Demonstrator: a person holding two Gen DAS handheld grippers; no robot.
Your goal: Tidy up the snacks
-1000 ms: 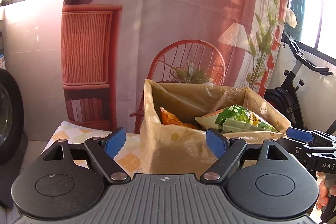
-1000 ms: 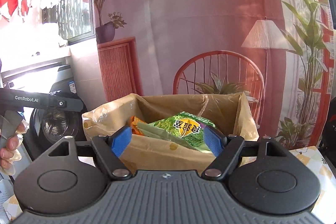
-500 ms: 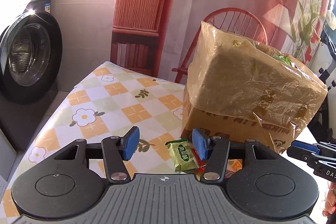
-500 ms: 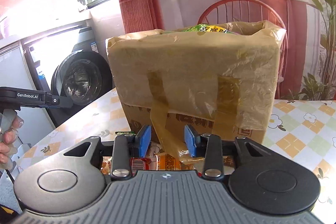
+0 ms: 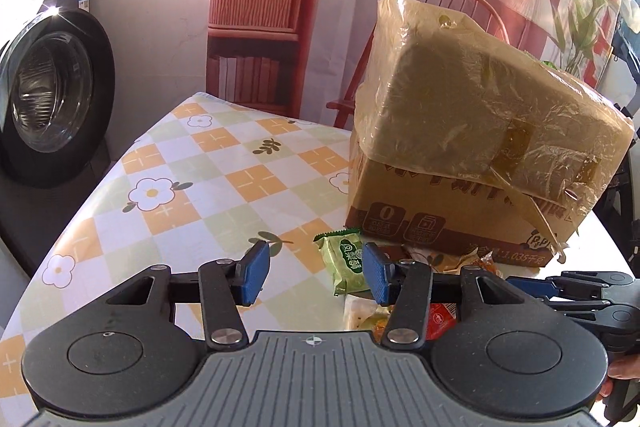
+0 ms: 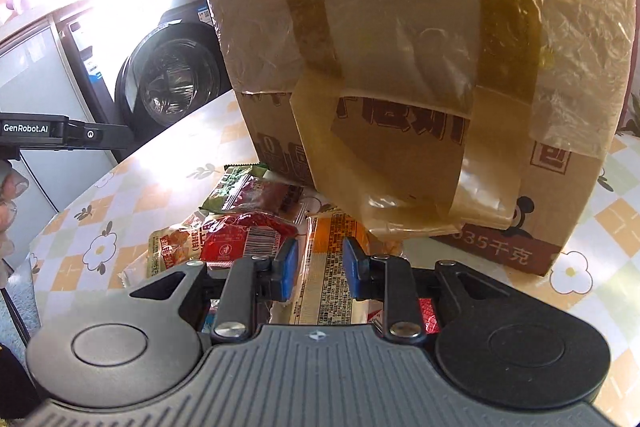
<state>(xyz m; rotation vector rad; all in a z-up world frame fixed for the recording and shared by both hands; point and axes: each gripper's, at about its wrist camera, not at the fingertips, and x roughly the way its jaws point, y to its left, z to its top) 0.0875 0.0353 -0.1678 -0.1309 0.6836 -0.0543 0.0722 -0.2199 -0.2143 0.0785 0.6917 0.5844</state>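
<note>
Snacks (image 6: 256, 227) now near both claws; left claw (image 5: 316, 273) parted, right claw (image 6: 317, 269) narrower

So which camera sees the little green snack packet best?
The left wrist view. There the green packet lies in full sight on the tablecloth, just ahead of the open left gripper, label readable. In the right wrist view only a green edge peeks out behind a red packet.

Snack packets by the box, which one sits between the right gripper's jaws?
The orange packet with printed text, lying lengthwise between them; the red packet and green packet lie off left.
</note>
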